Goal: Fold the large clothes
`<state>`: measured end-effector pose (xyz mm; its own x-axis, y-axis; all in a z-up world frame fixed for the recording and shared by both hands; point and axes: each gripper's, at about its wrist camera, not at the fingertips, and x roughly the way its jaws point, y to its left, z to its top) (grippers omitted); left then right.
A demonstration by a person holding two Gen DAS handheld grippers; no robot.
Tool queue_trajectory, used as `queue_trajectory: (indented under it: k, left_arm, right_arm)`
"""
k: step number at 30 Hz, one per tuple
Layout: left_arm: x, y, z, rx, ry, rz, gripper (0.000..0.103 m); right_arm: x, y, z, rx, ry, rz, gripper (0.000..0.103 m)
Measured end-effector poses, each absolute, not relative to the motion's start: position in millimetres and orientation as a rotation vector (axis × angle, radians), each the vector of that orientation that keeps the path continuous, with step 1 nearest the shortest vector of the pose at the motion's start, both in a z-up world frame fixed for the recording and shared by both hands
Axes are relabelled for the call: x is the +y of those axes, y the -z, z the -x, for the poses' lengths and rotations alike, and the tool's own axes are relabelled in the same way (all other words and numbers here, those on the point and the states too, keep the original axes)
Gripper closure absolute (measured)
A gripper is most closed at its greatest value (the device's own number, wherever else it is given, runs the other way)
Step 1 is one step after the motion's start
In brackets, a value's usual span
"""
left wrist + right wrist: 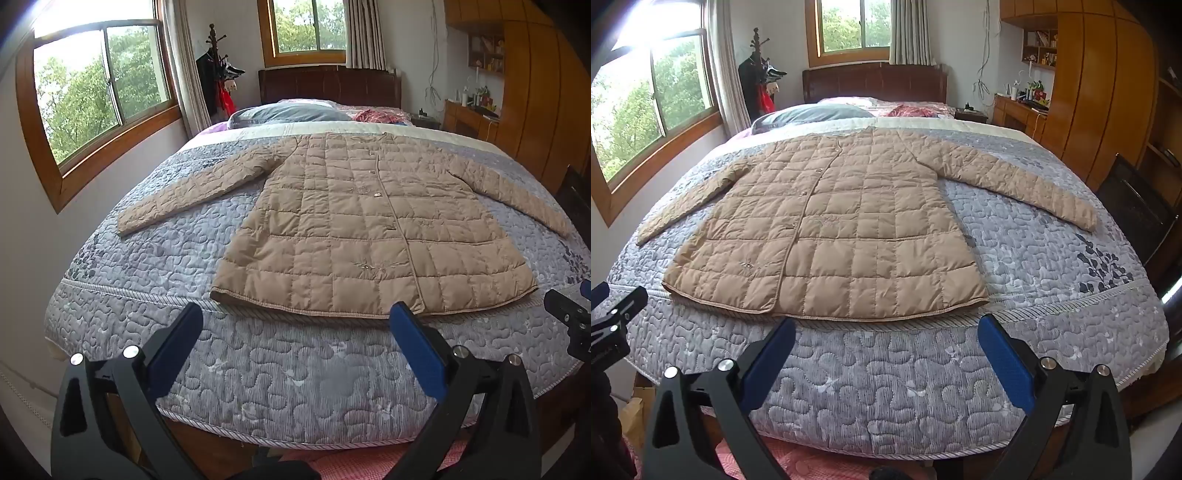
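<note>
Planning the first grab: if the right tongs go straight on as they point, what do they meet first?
Probably the grey quilt just short of the tan coat hem; depth is unclear. The right tongs are open and empty.

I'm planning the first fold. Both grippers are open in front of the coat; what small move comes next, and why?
Probably bring the left gripper to the left sleeve: the coat lies flat and unfolded, sleeves spread, and neither gripper holds anything.
</note>
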<state>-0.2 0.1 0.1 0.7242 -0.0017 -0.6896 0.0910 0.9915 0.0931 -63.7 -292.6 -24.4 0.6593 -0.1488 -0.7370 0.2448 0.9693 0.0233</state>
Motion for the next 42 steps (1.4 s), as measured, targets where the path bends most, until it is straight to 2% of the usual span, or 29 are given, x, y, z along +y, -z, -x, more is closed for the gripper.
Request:
queue_trajectory:
  k: [42]
  left_arm:
    - [-3.3,0.2,-1.4,0.763,0.048,-0.135,0.003]
  right_arm:
    - [-292.2,29.4,60.1,0.833,0.216,-0.136,0.004]
